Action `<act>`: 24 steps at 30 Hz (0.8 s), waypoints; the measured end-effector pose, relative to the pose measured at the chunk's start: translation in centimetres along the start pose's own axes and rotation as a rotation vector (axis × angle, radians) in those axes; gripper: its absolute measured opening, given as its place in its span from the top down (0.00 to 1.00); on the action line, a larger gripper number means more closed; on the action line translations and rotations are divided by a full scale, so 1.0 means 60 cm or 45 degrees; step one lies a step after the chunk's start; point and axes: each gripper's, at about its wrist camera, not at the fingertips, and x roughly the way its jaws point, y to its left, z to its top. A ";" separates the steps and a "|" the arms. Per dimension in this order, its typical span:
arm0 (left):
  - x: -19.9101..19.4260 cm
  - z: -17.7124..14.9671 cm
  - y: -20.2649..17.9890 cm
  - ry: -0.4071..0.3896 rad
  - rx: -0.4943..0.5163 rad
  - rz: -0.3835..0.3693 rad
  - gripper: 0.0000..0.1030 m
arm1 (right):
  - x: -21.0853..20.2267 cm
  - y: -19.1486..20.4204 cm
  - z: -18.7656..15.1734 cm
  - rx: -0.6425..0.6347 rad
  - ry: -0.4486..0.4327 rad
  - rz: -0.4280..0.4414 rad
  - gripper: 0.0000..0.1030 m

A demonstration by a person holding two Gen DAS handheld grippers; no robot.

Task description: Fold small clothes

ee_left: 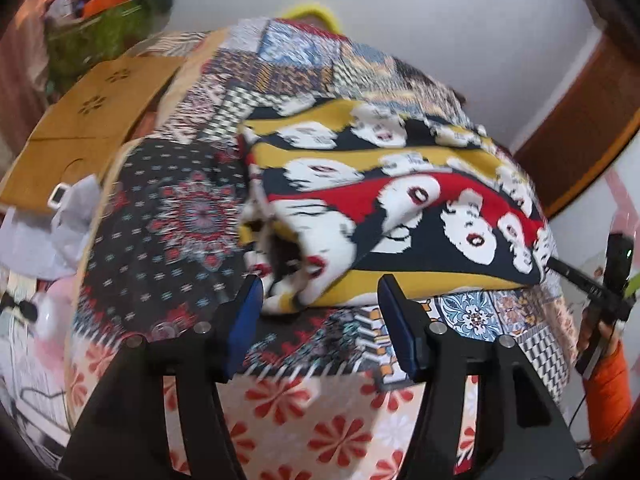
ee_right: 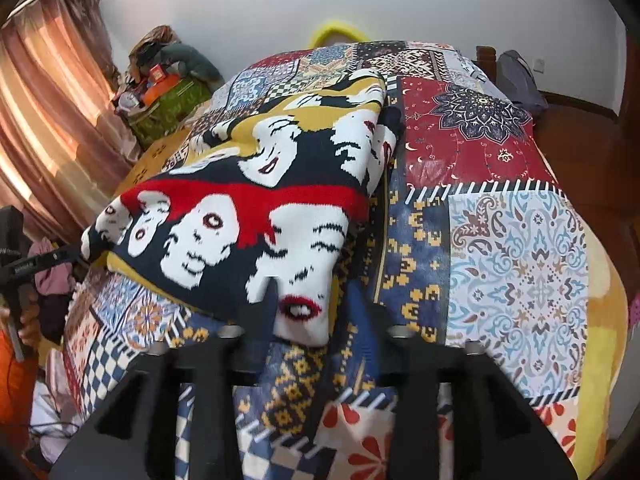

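Your knitted garment (ee_left: 384, 196) with the face print lies bunched on the patchwork bedspread (ee_left: 168, 216), its near edge just ahead of both tools. Your left gripper (ee_left: 320, 312) stands with jaws wide, empty, the bunched cuff between its fingertips. Your right gripper (ee_right: 316, 320) is spread too, touching the garment's near corner without pinching it.

A soft knitted sweater (ee_right: 256, 216) with white faces, red lips and yellow, red and black stripes lies bunched up on the patchwork bed cover (ee_right: 516, 240).
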 end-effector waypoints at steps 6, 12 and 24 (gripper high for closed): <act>0.066 0.015 -0.026 0.121 0.053 0.107 0.93 | 0.028 0.026 0.017 -0.020 0.016 0.090 0.87; -0.025 0.022 0.020 0.002 -0.062 -0.072 0.94 | -0.031 0.013 0.042 0.001 -0.093 0.215 0.92; 0.037 -0.063 0.121 0.241 -0.203 0.103 1.00 | 0.027 -0.030 -0.014 -0.009 0.087 -0.037 0.93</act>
